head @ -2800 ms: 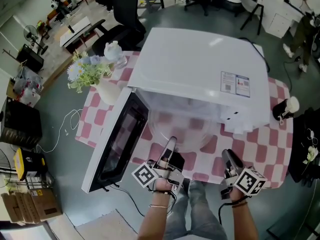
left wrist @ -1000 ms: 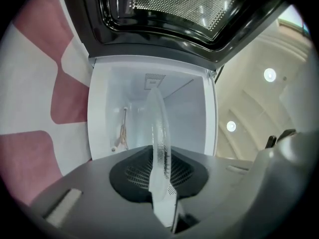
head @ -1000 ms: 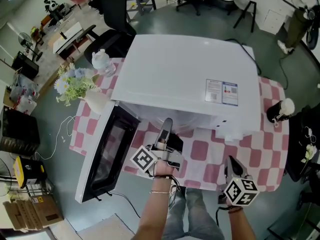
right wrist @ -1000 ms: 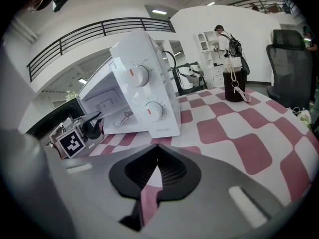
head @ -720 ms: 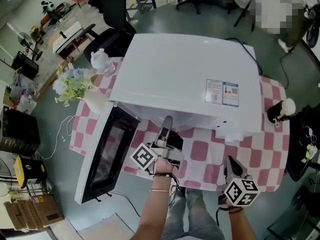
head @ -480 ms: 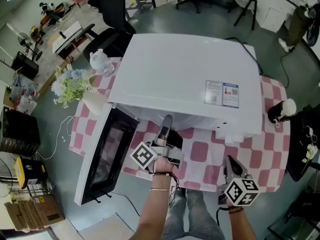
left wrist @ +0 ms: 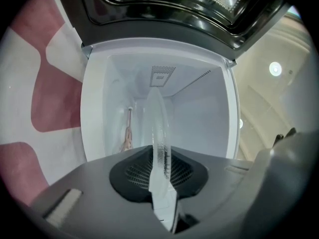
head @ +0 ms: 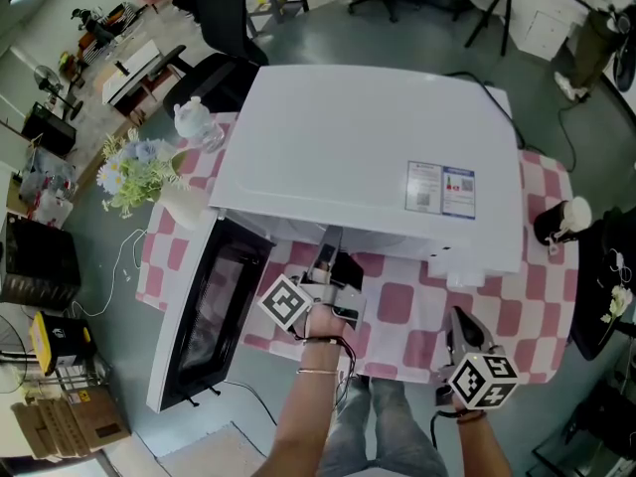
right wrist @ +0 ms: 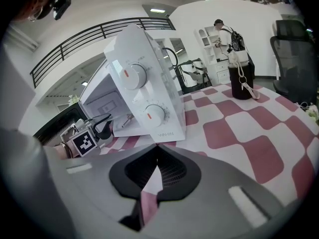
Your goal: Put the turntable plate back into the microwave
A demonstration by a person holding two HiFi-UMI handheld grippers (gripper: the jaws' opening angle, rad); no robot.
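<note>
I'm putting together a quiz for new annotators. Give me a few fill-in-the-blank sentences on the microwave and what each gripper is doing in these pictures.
1. The left gripper is shut on the glass ____.
2. The microwave has its door standing ____.
3. The right gripper, fingers together, holds ____.

Missing words: turntable plate; open; nothing.

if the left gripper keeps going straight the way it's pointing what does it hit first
Likely the microwave's back wall: the left gripper, shut on the glass plate, points into the open cavity, so the plate's far edge would touch first. Depth is unclear.
</note>
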